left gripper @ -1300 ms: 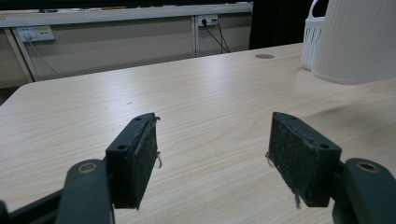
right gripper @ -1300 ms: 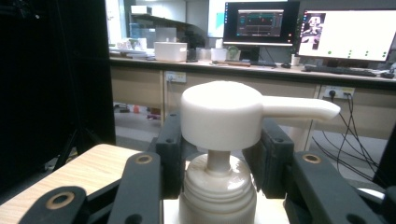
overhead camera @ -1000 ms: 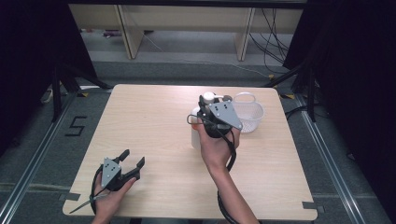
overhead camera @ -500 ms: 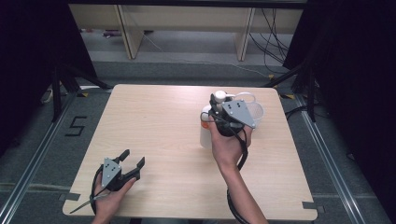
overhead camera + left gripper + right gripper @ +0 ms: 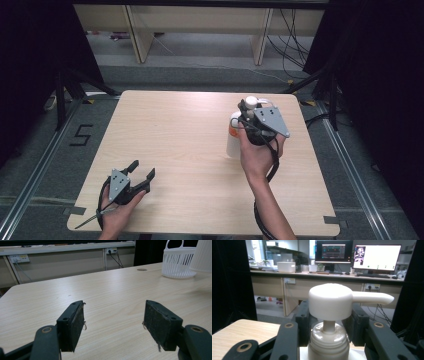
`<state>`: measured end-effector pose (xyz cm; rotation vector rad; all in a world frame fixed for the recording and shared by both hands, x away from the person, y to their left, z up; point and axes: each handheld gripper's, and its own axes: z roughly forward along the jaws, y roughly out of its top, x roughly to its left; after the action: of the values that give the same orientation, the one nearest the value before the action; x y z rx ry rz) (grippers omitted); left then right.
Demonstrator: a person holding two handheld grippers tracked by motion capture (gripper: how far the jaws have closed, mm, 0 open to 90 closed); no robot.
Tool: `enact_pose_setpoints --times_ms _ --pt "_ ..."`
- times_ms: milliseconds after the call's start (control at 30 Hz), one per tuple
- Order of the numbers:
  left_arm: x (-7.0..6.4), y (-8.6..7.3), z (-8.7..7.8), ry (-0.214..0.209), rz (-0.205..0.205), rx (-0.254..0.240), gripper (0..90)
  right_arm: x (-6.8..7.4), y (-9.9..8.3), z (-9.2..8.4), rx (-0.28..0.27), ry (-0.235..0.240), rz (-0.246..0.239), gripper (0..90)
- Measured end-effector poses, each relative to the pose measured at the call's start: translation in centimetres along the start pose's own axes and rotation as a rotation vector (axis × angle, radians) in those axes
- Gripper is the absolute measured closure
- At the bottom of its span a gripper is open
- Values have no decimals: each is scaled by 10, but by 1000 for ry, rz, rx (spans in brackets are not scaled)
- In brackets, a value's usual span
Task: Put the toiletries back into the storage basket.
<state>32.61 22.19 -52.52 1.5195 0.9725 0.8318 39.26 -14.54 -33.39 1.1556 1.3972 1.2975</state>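
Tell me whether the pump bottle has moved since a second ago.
Yes. The pump bottle, clamped in the right gripper, has shifted toward the table's right edge, now covering the spot where the white basket showed.

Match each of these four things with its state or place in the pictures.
1. left tool
2. right tool
3. pump bottle
4. basket

a. white, slatted, on the table
b. open, nothing between the jaws
c. held at the neck
d. shut on the bottle

Pairs: 1-b, 2-d, 3-c, 4-a
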Motion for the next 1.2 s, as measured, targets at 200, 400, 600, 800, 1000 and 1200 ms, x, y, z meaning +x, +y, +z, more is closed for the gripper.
enact_pose_setpoints --times_ms 200,400,600,800,1000,1200 --pt "0 0 0 0 -1 -1 321 -10 2 -2 -2 -18 0 609" --pt "0 0 0 1 1 0 322 -18 2 -3 1 -41 2 609" --pt "0 0 0 2 -1 0 322 -28 3 -5 1 -56 7 609" --pt "0 0 0 5 1 7 322 -37 4 -5 -3 -73 -2 609" --pt "0 0 0 1 -1 -2 321 -44 5 -4 -2 -88 -4 609" --pt "0 1 -1 7 2 12 322 -50 7 -3 7 -101 9 609"
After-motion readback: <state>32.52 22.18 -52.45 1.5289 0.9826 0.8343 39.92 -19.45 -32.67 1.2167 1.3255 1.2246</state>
